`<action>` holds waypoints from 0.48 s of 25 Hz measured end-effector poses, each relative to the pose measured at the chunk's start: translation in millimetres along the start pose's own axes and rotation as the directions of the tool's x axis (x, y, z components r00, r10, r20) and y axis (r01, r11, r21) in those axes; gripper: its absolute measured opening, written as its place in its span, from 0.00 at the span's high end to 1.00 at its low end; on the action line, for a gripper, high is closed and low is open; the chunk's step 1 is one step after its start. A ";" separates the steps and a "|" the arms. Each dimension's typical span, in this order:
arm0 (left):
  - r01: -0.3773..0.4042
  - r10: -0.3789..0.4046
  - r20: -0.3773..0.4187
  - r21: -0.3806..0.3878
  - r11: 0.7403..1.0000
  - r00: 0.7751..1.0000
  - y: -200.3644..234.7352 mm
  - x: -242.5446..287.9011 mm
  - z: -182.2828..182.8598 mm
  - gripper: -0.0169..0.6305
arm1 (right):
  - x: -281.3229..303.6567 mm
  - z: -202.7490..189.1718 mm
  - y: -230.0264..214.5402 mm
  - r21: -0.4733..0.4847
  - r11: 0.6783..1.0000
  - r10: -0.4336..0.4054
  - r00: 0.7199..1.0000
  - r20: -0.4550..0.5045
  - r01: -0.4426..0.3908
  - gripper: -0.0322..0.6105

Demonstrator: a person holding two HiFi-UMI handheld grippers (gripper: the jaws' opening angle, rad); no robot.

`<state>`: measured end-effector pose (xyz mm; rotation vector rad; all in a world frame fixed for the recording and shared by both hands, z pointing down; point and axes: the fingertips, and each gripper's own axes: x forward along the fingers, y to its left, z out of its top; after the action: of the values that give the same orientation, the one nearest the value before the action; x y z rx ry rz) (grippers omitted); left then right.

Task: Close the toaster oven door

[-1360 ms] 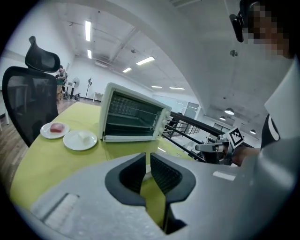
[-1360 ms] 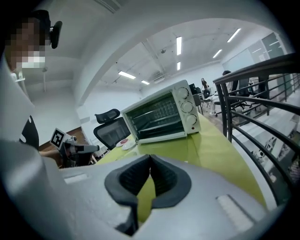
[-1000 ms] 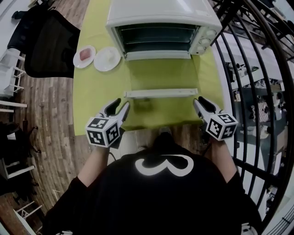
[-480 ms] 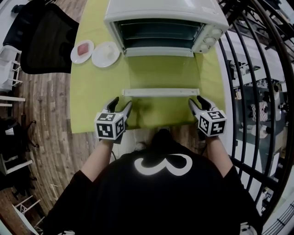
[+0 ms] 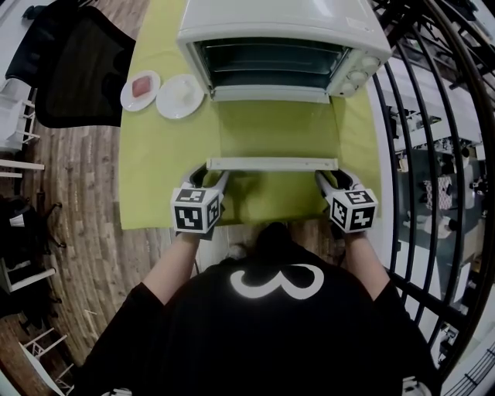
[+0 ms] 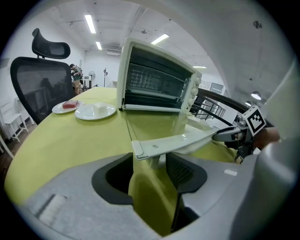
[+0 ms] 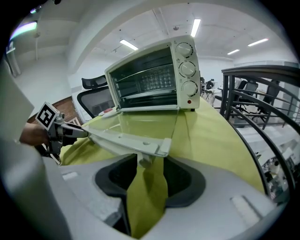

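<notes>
Plates [image 5: 180, 96] sit beside the toaster oven [image 5: 278, 19] on the counter [image 5: 166, 155], door [image 5: 274, 131] flat open, left hand-held gripper [image 5: 213, 176] and right hand-held gripper [image 5: 331, 178] just opened wide around its handle [image 5: 272, 164] ends.

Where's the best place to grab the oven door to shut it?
The white handle bar along the near edge of the door, from the person's side. The door lies flat, hinged at the toaster oven, so that bar is farthest from the hinge.

The person wears a black short-sleeved shirt [image 5: 271, 340] with a white looping mark [image 5: 276, 280]. The left gripper [image 5: 211, 176] and right gripper [image 5: 331, 178] are grey — each bears a white cube [image 5: 196, 210] with black square markers.
</notes>
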<state>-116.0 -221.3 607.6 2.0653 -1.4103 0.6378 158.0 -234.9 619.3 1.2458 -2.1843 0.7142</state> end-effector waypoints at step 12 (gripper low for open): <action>0.010 -0.010 -0.005 0.017 1.000 1.000 -2.5 2.4 1.5 0.73 | 1.2 6.4 1.3 -0.043 0.999 0.018 1.000 -0.006 -0.018 0.69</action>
<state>-112.7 -223.2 607.6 2.0812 -1.3960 0.6519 155.2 -239.3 615.2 1.2026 -2.1971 0.6740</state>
